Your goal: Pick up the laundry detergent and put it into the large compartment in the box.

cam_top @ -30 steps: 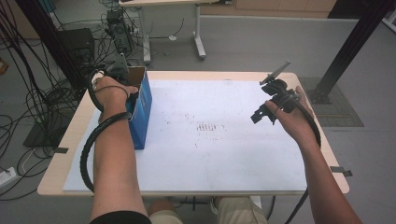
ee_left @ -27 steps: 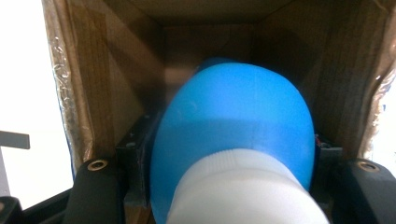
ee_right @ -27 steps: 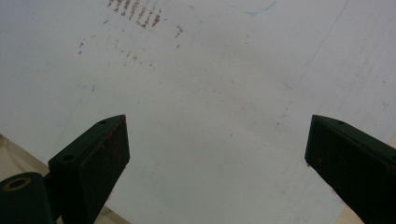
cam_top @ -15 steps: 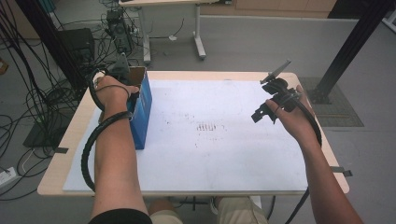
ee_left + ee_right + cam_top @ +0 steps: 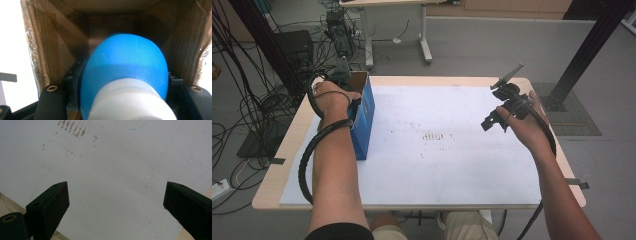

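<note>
A blue box (image 5: 362, 120) with brown cardboard inner walls (image 5: 50, 45) stands open-topped at the table's left side. My left gripper (image 5: 341, 75) reaches down into it from above. In the left gripper view, the left gripper (image 5: 125, 82) is shut on a rounded blue bottle (image 5: 125, 57) with a white cap (image 5: 130, 102), held inside the box. My right gripper (image 5: 494, 119) hovers over the table's right part. Its jaws stand wide apart, open (image 5: 116, 195), with only the white sheet between them.
A white sheet (image 5: 437, 185) covers most of the wooden table (image 5: 272, 197), with a patch of rusty marks (image 5: 434, 137) near the middle. Cables and a black stand (image 5: 272, 55) lie on the floor at left; another table's legs (image 5: 424, 35) stand behind.
</note>
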Action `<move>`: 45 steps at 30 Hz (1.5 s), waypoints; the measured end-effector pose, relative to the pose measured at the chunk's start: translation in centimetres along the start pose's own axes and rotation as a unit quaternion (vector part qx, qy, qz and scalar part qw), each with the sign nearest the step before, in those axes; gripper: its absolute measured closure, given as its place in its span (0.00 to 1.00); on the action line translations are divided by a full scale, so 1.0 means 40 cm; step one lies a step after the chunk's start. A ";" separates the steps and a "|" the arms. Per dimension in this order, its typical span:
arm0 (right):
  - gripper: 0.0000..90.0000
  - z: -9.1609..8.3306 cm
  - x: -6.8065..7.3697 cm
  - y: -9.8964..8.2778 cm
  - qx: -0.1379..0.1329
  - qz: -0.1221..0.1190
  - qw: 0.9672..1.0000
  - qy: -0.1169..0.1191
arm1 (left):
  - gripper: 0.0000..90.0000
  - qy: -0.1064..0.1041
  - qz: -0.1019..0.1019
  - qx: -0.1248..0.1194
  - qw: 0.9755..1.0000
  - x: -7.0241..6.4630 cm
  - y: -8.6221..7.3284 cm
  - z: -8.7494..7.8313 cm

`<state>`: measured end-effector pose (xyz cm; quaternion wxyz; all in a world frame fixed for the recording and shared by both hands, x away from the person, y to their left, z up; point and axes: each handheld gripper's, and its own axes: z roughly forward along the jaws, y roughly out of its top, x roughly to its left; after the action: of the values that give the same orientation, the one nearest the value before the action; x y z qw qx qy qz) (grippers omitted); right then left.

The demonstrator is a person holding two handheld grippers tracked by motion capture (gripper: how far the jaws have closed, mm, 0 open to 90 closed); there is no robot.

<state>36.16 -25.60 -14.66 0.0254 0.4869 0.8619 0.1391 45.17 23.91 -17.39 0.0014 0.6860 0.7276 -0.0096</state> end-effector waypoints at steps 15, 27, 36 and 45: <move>0.07 0.001 0.001 -0.001 -0.002 0.000 1.000 0.002 | 0.40 0.000 0.001 -0.004 1.000 -0.002 -0.004 0.000; 0.07 -0.001 0.000 -0.004 -0.002 0.001 1.000 0.001 | 0.40 0.000 0.000 -0.005 1.000 -0.001 -0.006 0.000; 0.07 -0.002 0.001 -0.005 -0.003 0.001 1.000 0.002 | 0.40 0.001 0.000 -0.007 1.000 -0.002 -0.007 0.000; 0.07 -0.004 0.001 -0.005 -0.004 0.001 1.000 0.001 | 0.40 0.001 0.000 -0.007 1.000 -0.002 -0.007 0.000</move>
<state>35.94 -25.71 -14.58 0.0266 0.4872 0.8611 0.1428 44.89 23.81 -17.40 0.0057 0.6861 0.7275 -0.0040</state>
